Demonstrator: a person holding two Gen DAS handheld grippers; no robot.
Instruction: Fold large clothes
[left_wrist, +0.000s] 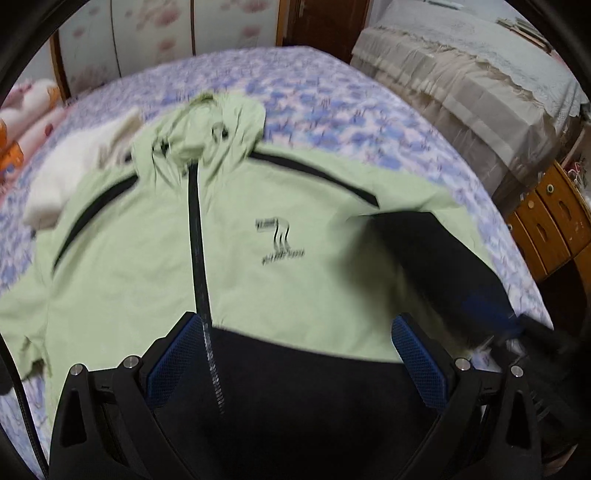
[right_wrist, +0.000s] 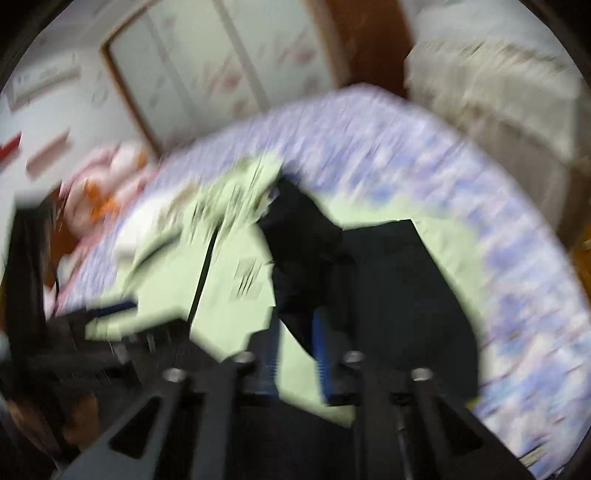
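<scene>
A light green hooded jacket (left_wrist: 147, 266) with a black zipper, black lower panel and black sleeve part lies front-up on the bed. My left gripper (left_wrist: 295, 325) is open over the jacket's black hem, with blue pads wide apart and nothing between them. In the blurred right wrist view, my right gripper (right_wrist: 295, 332) has its jaws close together on the jacket's sleeve (right_wrist: 306, 258), green and black cloth passing between the blue pads. The right gripper also shows in the left wrist view (left_wrist: 517, 325), at the jacket's right edge.
The bed (left_wrist: 332, 103) has a purple floral cover. A folded white garment (left_wrist: 70, 173) lies left of the hood. Pink and orange bedding (left_wrist: 22, 125) sits at far left. A covered sofa (left_wrist: 461, 92) and wooden drawers (left_wrist: 554, 218) stand on the right.
</scene>
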